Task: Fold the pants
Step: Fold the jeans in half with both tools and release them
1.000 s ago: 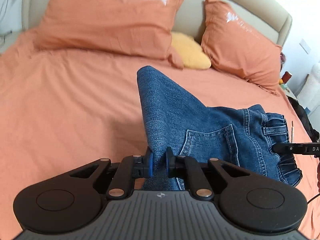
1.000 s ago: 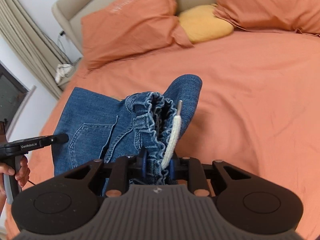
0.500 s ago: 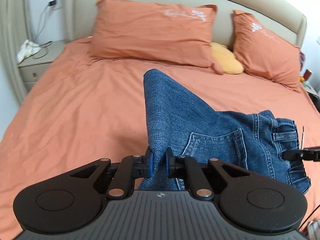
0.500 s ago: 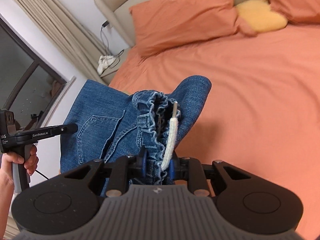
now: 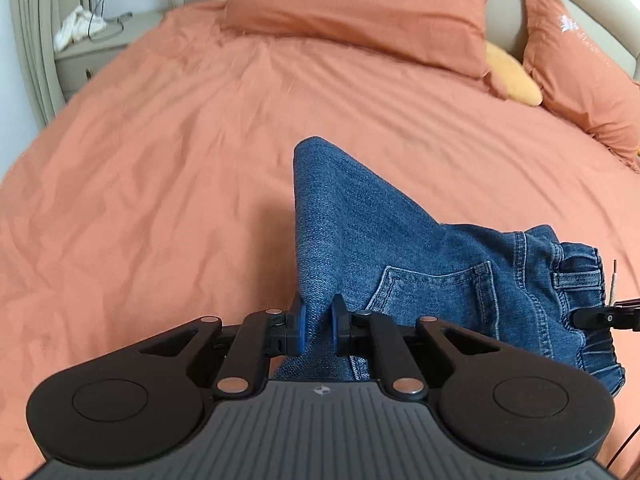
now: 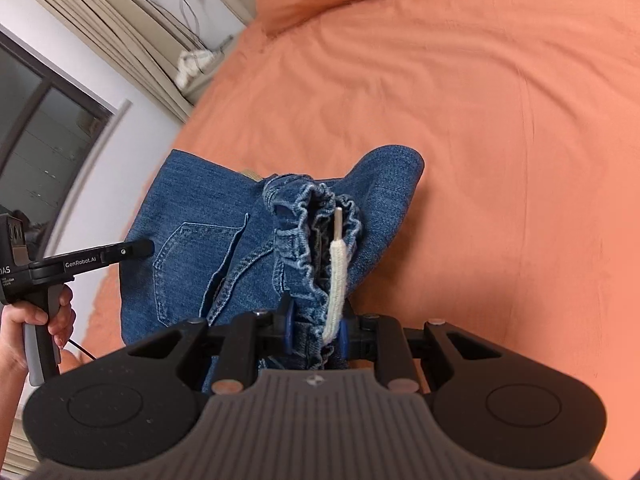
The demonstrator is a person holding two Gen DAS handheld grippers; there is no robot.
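Left wrist view: the jeans hang in the air over the bed, folded into a thick blue bundle with a back pocket facing the camera. The left gripper is clamped on the folded edge of the denim, its blue pads pressed to the cloth on both sides. At the right edge of this view the tip of the right gripper meets the gathered waistband.

In the right wrist view the right gripper is clamped on that elastic waistband, and a white drawstring runs up from between its jaws. The left gripper shows here from the side, held by a person's hand, with its tip against the far edge of the jeans.

Beyond the garment, orange sheets cover the bed all the way to two orange pillows and a yellow cushion at the head end. A nightstand stands by the bed's far left corner, next to curtains and a window.

The step in hand looks like carrying the partly folded jeans, stretched between both grippers, toward the bed. The next move would call for lowering both ends evenly so the fold lies flat near the middle of the bed, keeping the cloth taut, then letting go only once it rests on the sheet. A loose drawstring could snag.
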